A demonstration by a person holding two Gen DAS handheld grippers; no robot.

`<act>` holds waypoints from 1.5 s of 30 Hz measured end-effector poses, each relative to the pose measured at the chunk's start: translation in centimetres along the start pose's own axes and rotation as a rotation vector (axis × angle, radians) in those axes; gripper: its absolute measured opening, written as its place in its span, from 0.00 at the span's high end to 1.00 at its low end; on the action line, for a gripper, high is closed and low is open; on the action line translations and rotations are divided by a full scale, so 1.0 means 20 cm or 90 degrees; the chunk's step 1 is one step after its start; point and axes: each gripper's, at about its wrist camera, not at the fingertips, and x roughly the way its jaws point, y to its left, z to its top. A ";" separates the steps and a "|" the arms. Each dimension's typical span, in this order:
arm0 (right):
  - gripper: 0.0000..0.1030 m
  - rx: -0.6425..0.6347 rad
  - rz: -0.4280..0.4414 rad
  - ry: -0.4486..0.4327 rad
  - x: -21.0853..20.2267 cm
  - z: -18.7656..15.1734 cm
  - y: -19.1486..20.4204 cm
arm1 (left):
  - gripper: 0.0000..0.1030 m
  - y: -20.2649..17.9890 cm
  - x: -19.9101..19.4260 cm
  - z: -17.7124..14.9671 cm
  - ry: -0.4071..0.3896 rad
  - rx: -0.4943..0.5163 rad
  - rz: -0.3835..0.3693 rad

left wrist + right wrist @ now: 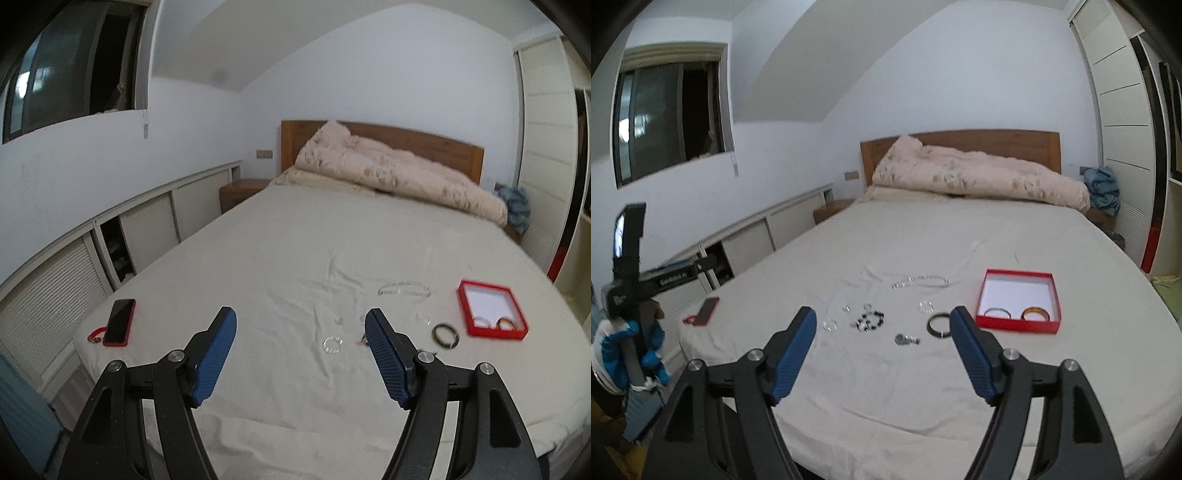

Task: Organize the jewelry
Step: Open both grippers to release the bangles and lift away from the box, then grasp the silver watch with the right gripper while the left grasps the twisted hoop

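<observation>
A red box (1019,321) with a white floor lies on the bed at right and holds two bangles, one dark (997,313), one amber (1036,314). It also shows in the left wrist view (493,334). Loose on the sheet lie a dark bangle (936,325), a black-and-white bead bracelet (870,320), a clear bead strand (919,281), small clear rings (830,325) and a silver piece (905,339). My right gripper (882,314) is open and empty above them. My left gripper (300,317) is open and empty above a clear ring (332,344).
A red phone (119,322) lies at the bed's left edge beside a red strap (96,335). A rolled duvet (979,177) lies against the wooden headboard. Low white cabinets (74,280) run along the left wall; a wardrobe (1123,140) stands at right.
</observation>
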 end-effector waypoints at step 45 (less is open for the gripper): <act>0.57 0.094 0.069 0.297 1.85 -0.54 -0.24 | 0.53 -0.32 1.69 -0.51 0.285 0.064 -0.049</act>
